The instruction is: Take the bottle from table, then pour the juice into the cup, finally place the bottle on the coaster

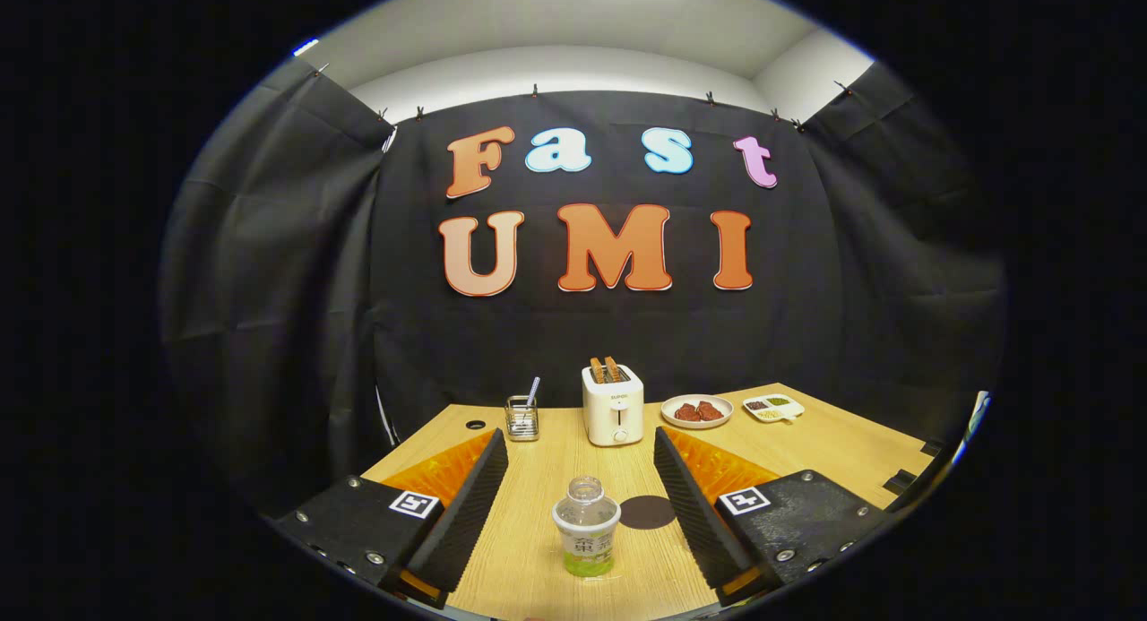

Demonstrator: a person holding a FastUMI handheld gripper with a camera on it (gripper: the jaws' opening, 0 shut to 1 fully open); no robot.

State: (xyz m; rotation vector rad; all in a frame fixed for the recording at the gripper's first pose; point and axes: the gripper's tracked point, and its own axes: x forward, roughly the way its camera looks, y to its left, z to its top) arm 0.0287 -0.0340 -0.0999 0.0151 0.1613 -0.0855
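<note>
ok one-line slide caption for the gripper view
Open gripper flanks an uncapped juice bottle beside a dark coaster; toaster beyond.

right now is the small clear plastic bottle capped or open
Open: the small clear plastic bottle stands upright on the wooden table, its bare mouth showing with no cap, between the open gripper jaws.

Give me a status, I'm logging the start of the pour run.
Gripper open, fingers empty. Bottle upright between them, uncapped, untouched. Coaster just beside bottle. Cup beyond left finger, path unobstructed.
</note>
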